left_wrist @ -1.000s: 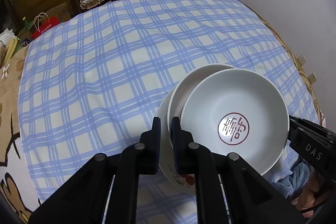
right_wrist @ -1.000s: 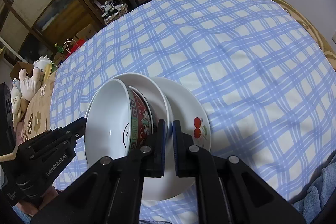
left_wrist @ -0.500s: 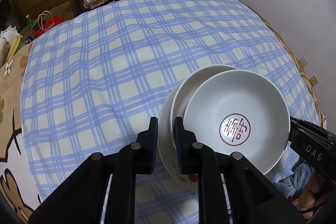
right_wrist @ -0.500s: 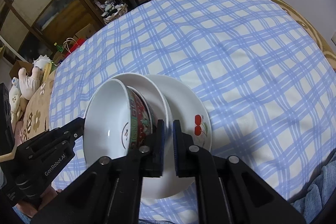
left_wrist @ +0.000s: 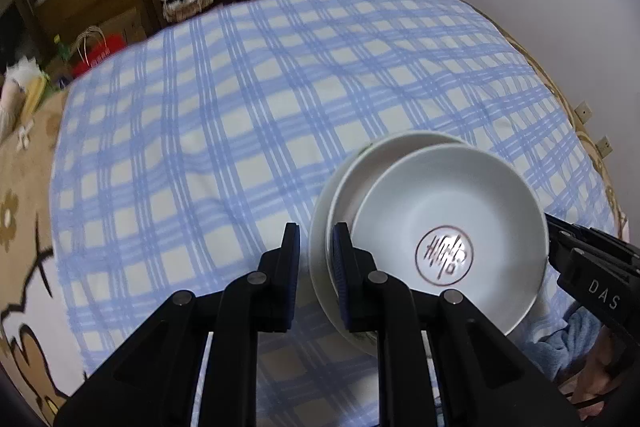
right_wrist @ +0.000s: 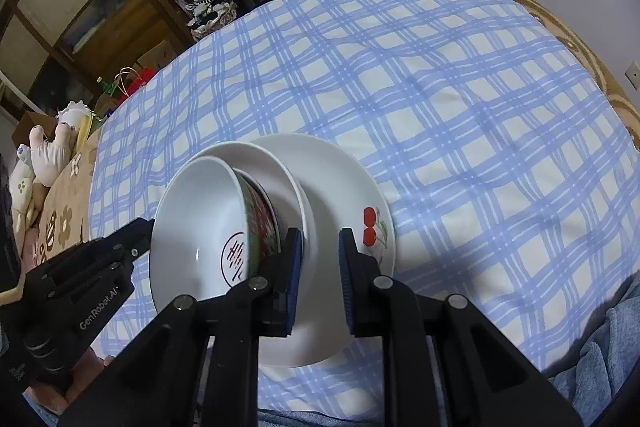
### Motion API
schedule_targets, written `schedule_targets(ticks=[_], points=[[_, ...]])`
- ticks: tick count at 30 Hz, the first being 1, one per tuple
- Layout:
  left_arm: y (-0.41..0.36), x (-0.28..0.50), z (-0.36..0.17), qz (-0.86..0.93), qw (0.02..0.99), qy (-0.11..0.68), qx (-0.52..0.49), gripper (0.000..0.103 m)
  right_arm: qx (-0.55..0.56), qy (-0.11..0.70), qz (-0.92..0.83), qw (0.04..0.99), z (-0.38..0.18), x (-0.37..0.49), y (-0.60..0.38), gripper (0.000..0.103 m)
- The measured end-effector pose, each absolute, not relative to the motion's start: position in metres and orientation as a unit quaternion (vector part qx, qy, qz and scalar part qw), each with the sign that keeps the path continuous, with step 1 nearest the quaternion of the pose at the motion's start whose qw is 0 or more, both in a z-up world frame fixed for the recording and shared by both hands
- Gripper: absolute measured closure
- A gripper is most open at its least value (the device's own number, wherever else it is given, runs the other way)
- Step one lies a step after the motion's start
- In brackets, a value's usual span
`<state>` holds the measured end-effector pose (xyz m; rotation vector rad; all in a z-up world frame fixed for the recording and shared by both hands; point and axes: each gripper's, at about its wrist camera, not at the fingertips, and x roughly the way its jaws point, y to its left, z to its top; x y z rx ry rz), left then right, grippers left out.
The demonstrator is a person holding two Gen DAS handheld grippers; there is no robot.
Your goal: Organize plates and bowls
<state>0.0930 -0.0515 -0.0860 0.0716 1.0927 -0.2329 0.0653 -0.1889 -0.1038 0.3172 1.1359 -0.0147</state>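
- Bowl (left_wrist: 448, 227) nested in second bowl (right_wrist: 276, 179) on plate (right_wrist: 344, 187), stacked on bed (left_wrist: 240, 107).
- Glazed ceramic: stiff, slippery, breakable, fairly heavy; best pinched at rim.
- Left gripper (left_wrist: 316, 259) jaws slightly parted, astride plate rim, just been opening.
- Right gripper (right_wrist: 319, 263) likewise released.

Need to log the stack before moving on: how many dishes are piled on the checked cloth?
3: cherry plate lowest, plain white bowl on it, bowl with red emblem tilted on top. More could hide underneath.
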Motion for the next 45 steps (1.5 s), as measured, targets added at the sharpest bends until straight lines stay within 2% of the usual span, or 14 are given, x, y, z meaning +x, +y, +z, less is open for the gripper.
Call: schedule_targets(ticks=[1,5,8,10,11,12,13,15,18,22,23,29,39,45], points=[[-0.051,0.092,-0.082,-0.113,0.852,0.510,0.034,0.087,0.145,0.529,-0.012,0.836,-0.101,0.065,-0.189,0.082],[-0.046,0.090,-0.077,-0.114,0.855,0.505,0.025,0.086,0.130,0.510,-0.021,0.850,-0.090,0.062,-0.190,0.066],[-0.044,0.083,-0.070,-0.121,0.858,0.499,0.020,0.081,0.131,0.503,-0.012,0.854,-0.076,0.054,-0.193,0.057],[-0.041,0.077,-0.062,-0.119,0.865,0.487,0.023,0.064,0.129,0.487,-0.010,0.864,-0.062,0.048,-0.196,0.048],[-0.039,0.074,-0.056,-0.116,0.872,0.475,0.026,0.046,0.129,0.480,-0.009,0.867,-0.056,0.045,-0.197,0.044],[-0.037,0.069,-0.050,-0.112,0.881,0.459,0.028,0.039,0.129,0.470,-0.007,0.873,-0.047,0.041,-0.200,0.041],[-0.034,0.064,-0.042,-0.107,0.892,0.439,0.033,0.037,0.128,0.460,-0.005,0.879,-0.038,0.037,-0.204,0.040],[-0.030,0.053,-0.027,-0.101,0.907,0.406,0.043,0.025,0.124,0.438,-0.001,0.890,-0.021,0.029,-0.209,0.030],[-0.021,0.039,-0.007,-0.096,0.923,0.370,0.035,0.013,0.106,0.397,-0.007,0.912,0.003,0.011,-0.218,0.018],[-0.012,0.019,0.018,-0.097,0.941,0.324,0.028,0.009,0.085,0.351,-0.014,0.932,0.027,-0.011,-0.227,0.006],[-0.012,0.014,0.023,-0.096,0.944,0.313,0.030,0.008,0.081,0.344,-0.015,0.935,0.031,-0.016,-0.228,0.000],[-0.014,-0.013,0.040,-0.088,0.958,0.267,0.050,0.005,0.043,0.282,-0.028,0.958,0.054,-0.051,-0.232,0.000],[-0.012,-0.044,0.030,-0.049,0.971,0.226,0.062,0.005,0.037,0.217,-0.041,0.974,0.055,-0.082,-0.228,0.000],[-0.003,-0.038,0.019,-0.034,0.971,0.232,0.048,0.005,0.047,0.224,-0.037,0.973,0.044,-0.077,-0.230,0.000]])
